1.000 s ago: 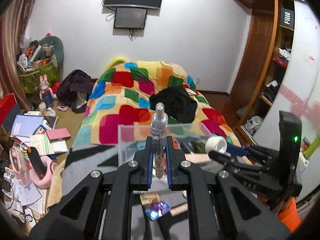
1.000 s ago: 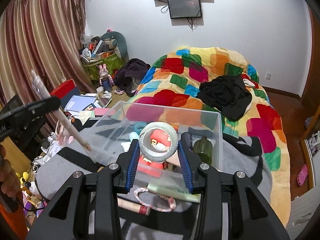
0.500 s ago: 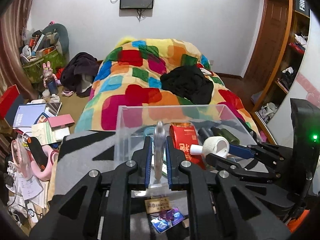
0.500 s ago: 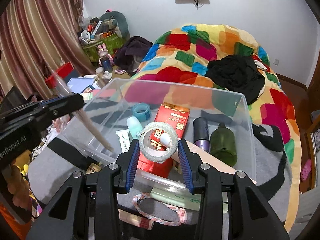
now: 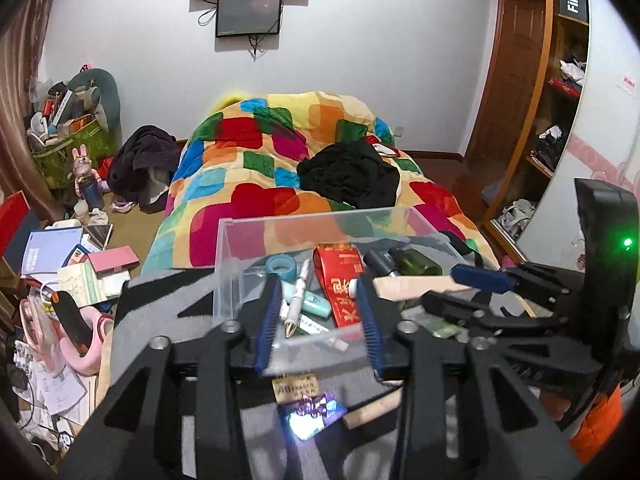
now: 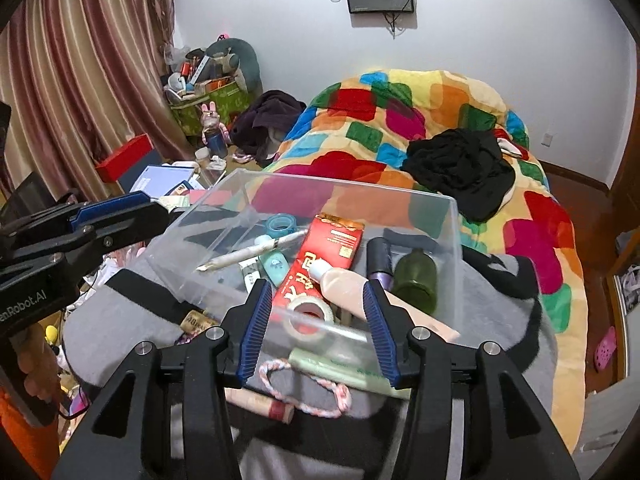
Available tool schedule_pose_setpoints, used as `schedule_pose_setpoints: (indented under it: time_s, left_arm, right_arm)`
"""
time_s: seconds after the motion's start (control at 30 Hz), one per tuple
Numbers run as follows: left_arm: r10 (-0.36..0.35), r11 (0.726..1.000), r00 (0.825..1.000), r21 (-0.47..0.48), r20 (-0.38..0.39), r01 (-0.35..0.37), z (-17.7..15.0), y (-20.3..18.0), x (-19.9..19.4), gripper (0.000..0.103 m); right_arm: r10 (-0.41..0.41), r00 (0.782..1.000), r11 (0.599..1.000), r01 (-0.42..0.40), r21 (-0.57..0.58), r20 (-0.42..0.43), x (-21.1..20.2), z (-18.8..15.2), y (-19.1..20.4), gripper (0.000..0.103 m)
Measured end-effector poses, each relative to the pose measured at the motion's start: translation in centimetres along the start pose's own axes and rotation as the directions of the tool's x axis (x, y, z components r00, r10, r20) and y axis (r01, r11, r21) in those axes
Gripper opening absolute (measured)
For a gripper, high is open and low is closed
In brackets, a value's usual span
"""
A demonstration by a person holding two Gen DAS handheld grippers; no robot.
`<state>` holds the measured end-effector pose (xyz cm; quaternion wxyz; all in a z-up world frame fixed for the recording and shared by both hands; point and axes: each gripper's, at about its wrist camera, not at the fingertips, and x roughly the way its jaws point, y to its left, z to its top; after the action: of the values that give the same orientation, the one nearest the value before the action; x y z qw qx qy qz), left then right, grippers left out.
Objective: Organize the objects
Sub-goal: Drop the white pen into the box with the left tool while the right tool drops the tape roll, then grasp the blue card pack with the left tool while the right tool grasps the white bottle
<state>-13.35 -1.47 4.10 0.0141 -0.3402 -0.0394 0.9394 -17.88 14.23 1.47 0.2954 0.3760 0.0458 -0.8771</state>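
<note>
Left gripper (image 5: 318,322) opening, pen (image 5: 295,303) loose between jaws, in clear bin (image 5: 230,256)

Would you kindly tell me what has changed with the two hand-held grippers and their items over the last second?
The left hand-held gripper let go of the slim clear pen, which now lies in the clear plastic box; its jaws are opening. The right hand-held gripper released the white tape roll into the box, jaws also opening. The red carton and green bottle stayed put.
</note>
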Motion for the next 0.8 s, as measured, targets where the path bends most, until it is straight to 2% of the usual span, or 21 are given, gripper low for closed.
schedule_pose_setpoints:
  time_s: [0.2,0.33,0.57,0.63,0.8]
  left_arm:
    - [-0.016,1.000,0.998,-0.016,-0.066,0.014,-2.6,0.8,0.3,0.046]
    - [-0.014,1.000,0.991,-0.014,-0.134,0.013,-5.2,1.4,1.2,0.047]
    - [-0.024,1.000,0.957,0.000,-0.290,0.026,-9.6,2.2,3.6,0.047]
    - [-0.022,0.999,0.947,0.016,-0.321,0.028,-10.2,2.2,4.3,0.048]
    - [-0.031,0.997,0.944,0.053,-0.327,0.051,-9.6,1.6,5.3,0.050]
  right_arm:
    - [-0.006,1.000,1.000,0.006,-0.011,0.003,-1.6,-1.7,-0.3,0.048]
    - [0.008,0.999,1.000,-0.008,-0.020,-0.033,-1.4,-3.5,-0.2,0.048]
    - [0.064,0.988,0.993,-0.077,-0.086,-0.138,1.1,-6.5,2.2,0.048]
    - [0.069,0.985,0.990,-0.088,-0.110,-0.160,1.7,-7.0,2.8,0.048]
    - [0.069,0.984,0.981,-0.097,-0.166,-0.165,2.4,-7.0,4.0,0.048]
